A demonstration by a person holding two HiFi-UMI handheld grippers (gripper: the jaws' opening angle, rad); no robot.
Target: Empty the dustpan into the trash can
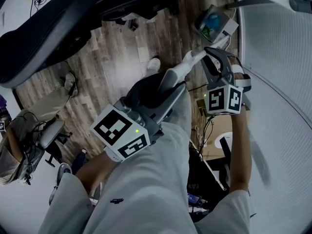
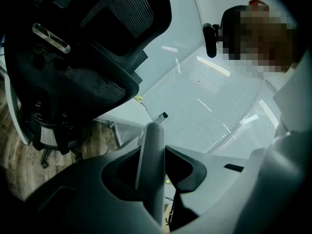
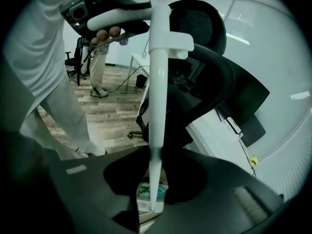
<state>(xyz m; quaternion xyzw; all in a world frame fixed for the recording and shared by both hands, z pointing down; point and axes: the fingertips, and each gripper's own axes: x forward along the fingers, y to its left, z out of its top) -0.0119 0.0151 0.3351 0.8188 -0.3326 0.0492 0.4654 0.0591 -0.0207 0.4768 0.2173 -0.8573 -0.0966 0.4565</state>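
White handle runs long and slanting from the left tongs, squeezed tight on its thick end, down through the right tongs, pinched on its thin part. Just past the right tongs sits the dustpan, so that hand is nearer.
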